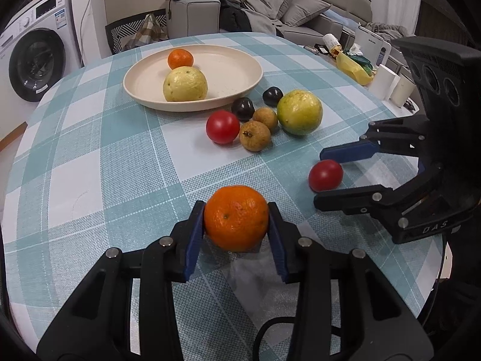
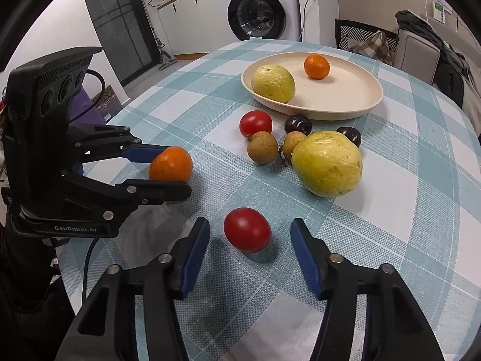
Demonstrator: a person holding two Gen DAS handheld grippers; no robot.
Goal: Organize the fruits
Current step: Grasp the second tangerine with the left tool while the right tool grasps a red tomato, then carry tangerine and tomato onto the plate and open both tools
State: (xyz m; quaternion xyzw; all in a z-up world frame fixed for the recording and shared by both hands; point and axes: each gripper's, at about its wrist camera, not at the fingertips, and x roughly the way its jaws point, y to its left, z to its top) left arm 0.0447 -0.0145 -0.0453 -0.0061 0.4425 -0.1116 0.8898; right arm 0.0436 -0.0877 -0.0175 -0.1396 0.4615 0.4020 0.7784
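Note:
My left gripper (image 1: 236, 219) is shut on an orange mandarin (image 1: 236, 218), low over the checked tablecloth; it also shows in the right wrist view (image 2: 170, 164). My right gripper (image 2: 249, 231) is open, its fingers either side of a red tomato (image 2: 247, 229) without touching it; the same tomato shows in the left wrist view (image 1: 325, 175). A cream plate (image 1: 234, 69) holds a guava (image 1: 185, 84) and a small mandarin (image 1: 180, 58). Beside the plate lie another tomato (image 1: 222, 127), two longans (image 1: 255, 135), two dark plums (image 1: 243, 108) and a green guava (image 1: 299, 112).
The round table's edge runs close on the right (image 1: 433, 285). White containers (image 1: 393, 85) and a yellow bag (image 1: 353, 67) sit at the far right edge. A washing machine (image 2: 258, 12), a chair (image 2: 365, 37) and a sofa (image 1: 300, 9) stand beyond the table.

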